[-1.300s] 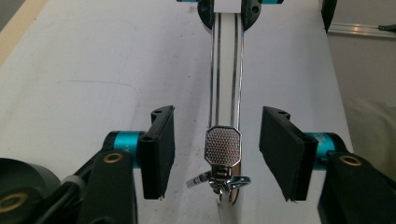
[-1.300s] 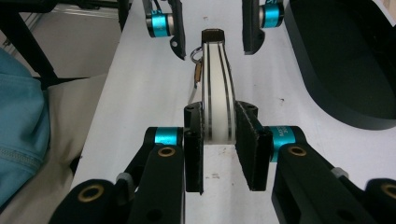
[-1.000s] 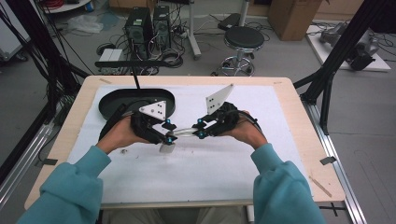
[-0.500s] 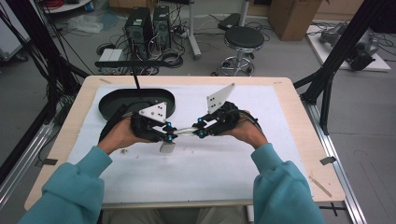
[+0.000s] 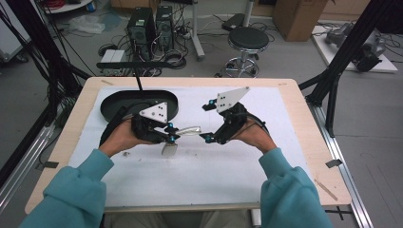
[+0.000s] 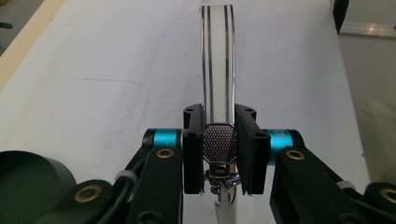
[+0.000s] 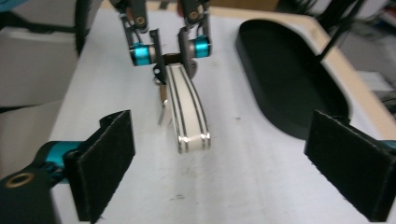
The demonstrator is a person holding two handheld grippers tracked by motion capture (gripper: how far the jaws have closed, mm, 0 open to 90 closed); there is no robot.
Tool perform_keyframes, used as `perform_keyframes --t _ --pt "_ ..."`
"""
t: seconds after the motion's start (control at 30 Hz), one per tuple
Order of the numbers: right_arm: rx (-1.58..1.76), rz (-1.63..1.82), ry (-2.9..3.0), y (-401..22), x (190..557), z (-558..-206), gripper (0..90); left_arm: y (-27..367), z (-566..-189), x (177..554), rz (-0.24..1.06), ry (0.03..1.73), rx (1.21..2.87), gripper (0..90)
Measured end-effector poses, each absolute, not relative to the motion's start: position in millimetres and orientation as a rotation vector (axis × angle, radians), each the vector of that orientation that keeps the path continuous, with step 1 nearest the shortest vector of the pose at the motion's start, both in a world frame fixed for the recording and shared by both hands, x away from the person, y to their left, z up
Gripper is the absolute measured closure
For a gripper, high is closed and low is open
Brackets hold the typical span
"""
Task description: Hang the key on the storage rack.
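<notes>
High view: A worktop (image 5: 304, 156) with a wooden rim and a white cover is seen, with a person's forearms in teal sleeves (image 5: 71, 190) entering from below. The left gripper (image 5: 172, 136) is held left of centre and the right gripper (image 5: 205, 137) right of centre, their tips pointed toward each other. Between them a slim white handle (image 5: 190, 129) is carried above the cover, attached at its left end to the left gripper; a small metal part (image 5: 169, 149) hangs below that end. A black oval tray (image 5: 119, 99) lies on the cover behind the left hand (image 5: 119, 138). A grey three-cornered plate is mounted on top of each gripper. A round stool (image 5: 248, 39) and computer towers (image 5: 151, 21) stand on the floor beyond the worktop.

Left gripper view: The two black jaws are closed narrowly on the near end of the handle (image 6: 217, 56), which is white with dark stripes along its edges and extends straight away over the white cover. A dimpled metal piece (image 6: 218, 142) is seated between the jaws at the clamped end. A dark curved edge of the tray (image 6: 28, 179) is seen at lower left.

Right gripper view: The right gripper's padded jaws are spread wide apart and nothing is held between them. Ahead, the left gripper (image 7: 169, 50) is seen clamped on the far end of the striped handle (image 7: 189, 114), whose free end points toward the camera and lies between the open jaws but short of them. The metal part (image 7: 162, 105) hangs beside the handle. The black tray (image 7: 289, 84) lies at the right.
</notes>
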State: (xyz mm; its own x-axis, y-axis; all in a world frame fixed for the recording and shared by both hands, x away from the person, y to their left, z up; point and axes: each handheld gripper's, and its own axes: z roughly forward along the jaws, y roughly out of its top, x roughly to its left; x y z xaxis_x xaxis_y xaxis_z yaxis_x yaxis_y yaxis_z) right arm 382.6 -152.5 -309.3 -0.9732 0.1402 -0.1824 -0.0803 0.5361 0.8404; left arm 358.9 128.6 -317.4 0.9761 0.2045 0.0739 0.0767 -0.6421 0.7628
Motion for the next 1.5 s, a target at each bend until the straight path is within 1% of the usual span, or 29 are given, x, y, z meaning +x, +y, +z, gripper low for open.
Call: perform_keyframes --t 0.23,0.5,0.67,1.0,1.17,1.5 --pt "0.226 1.512 2.412 -189.0 375.0 -310.4 0.6 149.3 -310.1 367.8 0.244 0.306 2.192 74.2" --pt "0.393 1.582 2.243 -237.1 354.3 -318.9 0.6 172.7 -304.7 378.8 0.331 0.433 2.107 74.2" --pt "0.457 1.591 2.161 -258.4 339.4 -330.9 0.6 183.7 -302.7 384.8 0.344 0.497 2.042 74.2" --pt "0.596 1.611 1.996 -284.9 316.1 -368.9 0.6 198.8 -303.0 396.2 0.390 0.597 1.965 74.2" --pt "0.648 1.639 1.892 -295.8 306.6 -387.1 0.6 205.5 -303.0 402.7 0.415 0.658 1.895 74.3" --pt "0.726 1.631 1.776 -309.2 297.1 -410.8 0.6 208.9 -302.5 418.6 0.450 0.718 1.872 74.2"
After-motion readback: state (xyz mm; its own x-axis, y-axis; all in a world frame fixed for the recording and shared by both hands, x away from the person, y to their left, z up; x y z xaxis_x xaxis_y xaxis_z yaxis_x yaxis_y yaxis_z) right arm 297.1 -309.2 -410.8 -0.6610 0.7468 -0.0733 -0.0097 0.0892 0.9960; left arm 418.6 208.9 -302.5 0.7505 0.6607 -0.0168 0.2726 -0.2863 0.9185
